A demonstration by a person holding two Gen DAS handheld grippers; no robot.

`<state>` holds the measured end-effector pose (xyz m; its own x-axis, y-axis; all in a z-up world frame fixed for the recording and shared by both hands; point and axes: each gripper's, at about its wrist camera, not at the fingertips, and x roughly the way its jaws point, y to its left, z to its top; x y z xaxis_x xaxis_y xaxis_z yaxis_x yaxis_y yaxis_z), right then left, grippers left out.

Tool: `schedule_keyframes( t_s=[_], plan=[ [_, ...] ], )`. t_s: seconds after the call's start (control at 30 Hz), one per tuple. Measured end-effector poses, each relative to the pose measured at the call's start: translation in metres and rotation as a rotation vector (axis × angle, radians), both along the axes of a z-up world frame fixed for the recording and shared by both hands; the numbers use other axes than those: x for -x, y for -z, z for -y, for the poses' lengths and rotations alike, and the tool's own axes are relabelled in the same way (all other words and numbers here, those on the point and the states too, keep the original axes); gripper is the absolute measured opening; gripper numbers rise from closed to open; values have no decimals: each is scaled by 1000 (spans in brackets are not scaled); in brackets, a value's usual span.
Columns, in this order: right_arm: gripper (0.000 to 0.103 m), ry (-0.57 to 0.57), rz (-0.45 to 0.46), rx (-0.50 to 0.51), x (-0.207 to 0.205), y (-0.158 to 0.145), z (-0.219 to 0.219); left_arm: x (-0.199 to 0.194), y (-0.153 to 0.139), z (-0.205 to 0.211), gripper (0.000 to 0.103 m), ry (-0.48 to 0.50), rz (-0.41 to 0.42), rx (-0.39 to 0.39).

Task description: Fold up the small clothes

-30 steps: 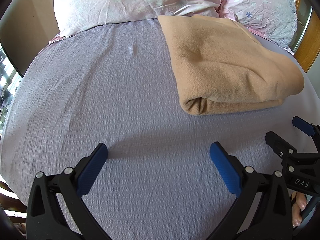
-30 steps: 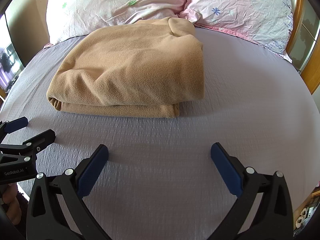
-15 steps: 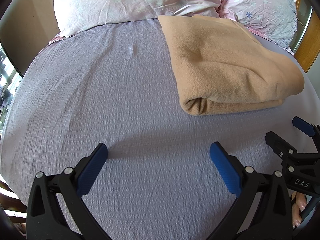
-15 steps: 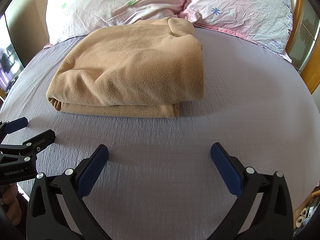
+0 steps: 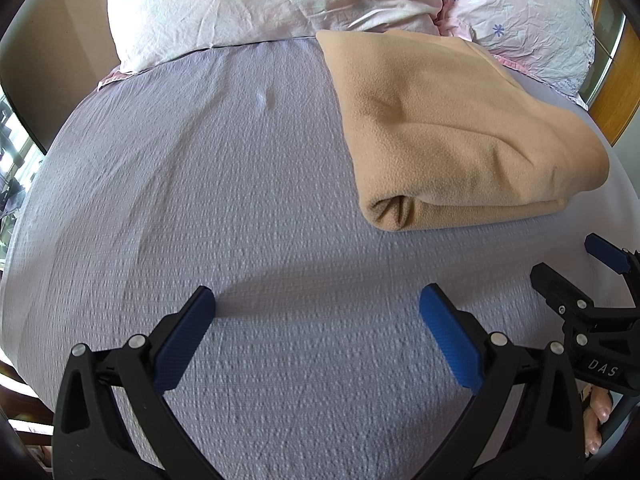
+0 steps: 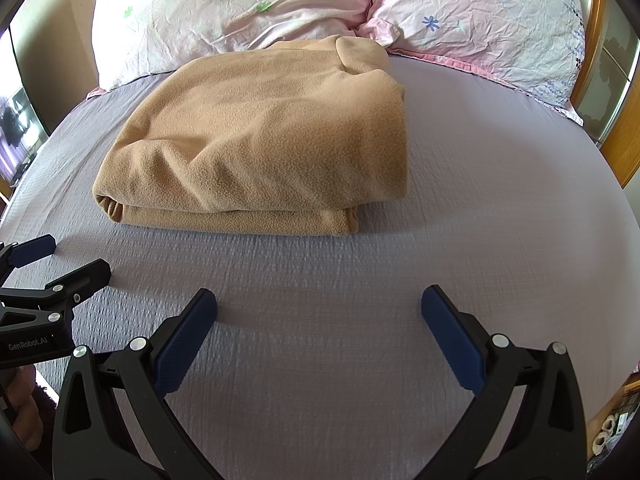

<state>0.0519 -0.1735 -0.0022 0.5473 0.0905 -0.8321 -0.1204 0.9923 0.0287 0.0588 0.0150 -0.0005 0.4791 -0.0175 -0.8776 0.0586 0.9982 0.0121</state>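
A tan fleece cloth lies folded in a thick rectangle on the grey bed sheet, its rolled fold edge facing me. It also shows in the right wrist view, straight ahead. My left gripper is open and empty, low over the sheet, left of and nearer than the cloth. My right gripper is open and empty, a short way in front of the cloth. Each gripper shows at the edge of the other's view, the right one and the left one.
Two pink flowered pillows lie against the head of the bed behind the cloth. A wooden bed frame runs along the right side. The sheet's near edge drops off at the lower corners.
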Motion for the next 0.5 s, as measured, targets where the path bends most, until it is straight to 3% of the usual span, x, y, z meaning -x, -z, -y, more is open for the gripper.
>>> schedule_keyframes(
  t_s=[0.5],
  plan=[
    [102, -1, 1, 0, 0, 0, 1, 0, 0, -1, 101, -6, 8, 0]
  ],
)
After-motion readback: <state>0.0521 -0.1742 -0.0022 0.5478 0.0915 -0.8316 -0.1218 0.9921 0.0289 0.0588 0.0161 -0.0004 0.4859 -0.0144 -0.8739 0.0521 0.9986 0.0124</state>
